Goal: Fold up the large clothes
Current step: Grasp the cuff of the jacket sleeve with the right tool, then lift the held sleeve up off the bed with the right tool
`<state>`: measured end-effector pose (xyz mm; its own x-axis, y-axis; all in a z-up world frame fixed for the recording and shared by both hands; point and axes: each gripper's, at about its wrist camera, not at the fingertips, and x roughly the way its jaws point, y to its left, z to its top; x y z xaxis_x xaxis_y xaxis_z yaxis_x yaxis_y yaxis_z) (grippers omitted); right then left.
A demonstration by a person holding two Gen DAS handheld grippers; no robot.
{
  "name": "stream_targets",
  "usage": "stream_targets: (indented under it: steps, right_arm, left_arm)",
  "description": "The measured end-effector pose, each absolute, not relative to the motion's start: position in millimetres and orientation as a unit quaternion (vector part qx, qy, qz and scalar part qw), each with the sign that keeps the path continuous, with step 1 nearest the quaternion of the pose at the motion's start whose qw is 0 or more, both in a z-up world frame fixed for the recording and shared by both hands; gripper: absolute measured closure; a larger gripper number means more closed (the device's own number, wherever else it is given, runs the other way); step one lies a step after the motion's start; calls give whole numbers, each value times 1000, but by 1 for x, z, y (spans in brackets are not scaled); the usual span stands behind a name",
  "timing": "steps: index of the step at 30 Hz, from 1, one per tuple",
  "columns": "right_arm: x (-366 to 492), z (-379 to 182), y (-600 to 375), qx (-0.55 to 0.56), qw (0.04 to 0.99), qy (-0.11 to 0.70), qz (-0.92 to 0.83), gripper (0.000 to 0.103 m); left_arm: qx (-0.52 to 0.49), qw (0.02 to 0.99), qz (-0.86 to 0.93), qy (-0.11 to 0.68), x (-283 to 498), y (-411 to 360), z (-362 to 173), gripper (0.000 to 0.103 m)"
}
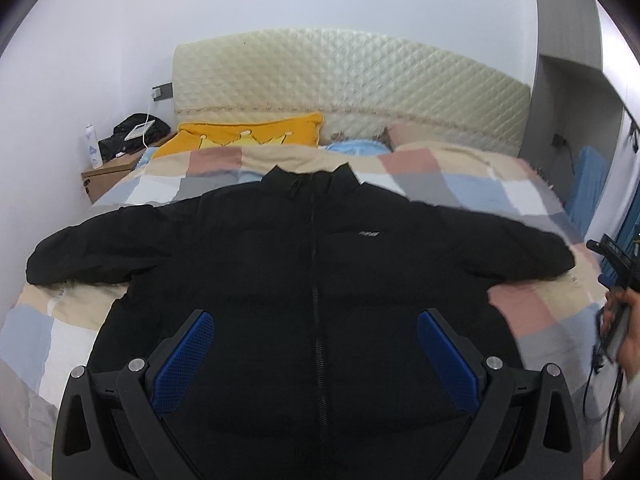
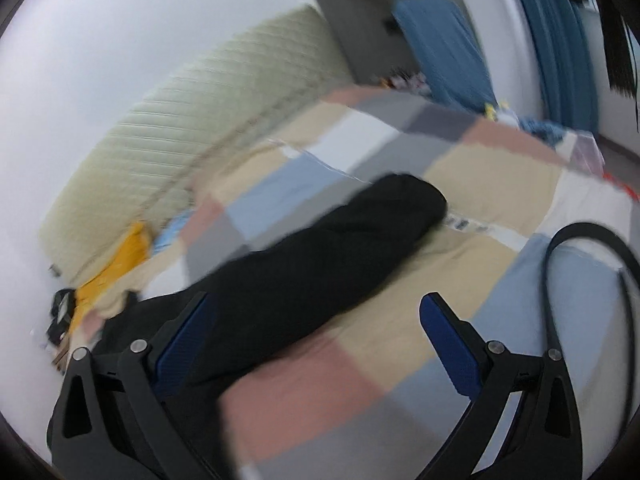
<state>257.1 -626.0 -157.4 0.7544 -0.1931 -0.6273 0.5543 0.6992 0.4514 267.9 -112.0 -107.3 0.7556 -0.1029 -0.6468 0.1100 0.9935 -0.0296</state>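
Observation:
A black padded jacket [image 1: 304,280] lies flat on the bed, front up, zipped, collar toward the headboard, both sleeves spread sideways. My left gripper [image 1: 316,324] is open and empty, held above the jacket's lower front. My right gripper [image 2: 320,312] is open and empty, above the bed beside the jacket's right sleeve [image 2: 340,240], which points away from me; that view is blurred. The right gripper and the hand holding it also show at the right edge of the left wrist view [image 1: 616,280].
The bed has a checked pastel quilt [image 1: 540,320] and a cream quilted headboard [image 1: 352,80]. A yellow pillow [image 1: 240,138] lies at the head. A wooden nightstand [image 1: 108,172] with a bottle and dark bag stands left. Blue curtains [image 2: 560,40] hang at the right. A black cable [image 2: 560,260] loops nearby.

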Motion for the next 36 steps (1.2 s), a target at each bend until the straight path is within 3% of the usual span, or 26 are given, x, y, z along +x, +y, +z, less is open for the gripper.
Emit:
stream_targets:
  steps: [8, 11, 14, 17, 18, 21, 36]
  right_arm:
    - [324, -244, -719, 468, 817, 245, -229, 6]
    - [345, -261, -726, 474, 812, 257, -224, 14]
    - [361, -271, -721, 446, 825, 269, -217, 31]
    - [364, -273, -720, 434, 840, 246, -213, 62]
    - [364, -273, -722, 438, 842, 236, -209, 80]
    - [361, -260, -720, 434, 849, 213, -214, 95]
    - [316, -105, -677, 364, 886, 159, -239, 97]
  left_arm:
    - [23, 935, -24, 354, 301, -110, -134, 0]
    - [16, 931, -20, 363, 313, -109, -145, 0]
    - [21, 926, -16, 376, 322, -108, -155, 0]
    - [0, 928, -23, 371, 323, -99, -156, 2]
    - [-2, 930, -19, 367, 323, -96, -156, 2]
    - [19, 931, 8, 364, 322, -90, -156, 2]
    - [8, 946, -28, 323, 279, -66, -124, 2]
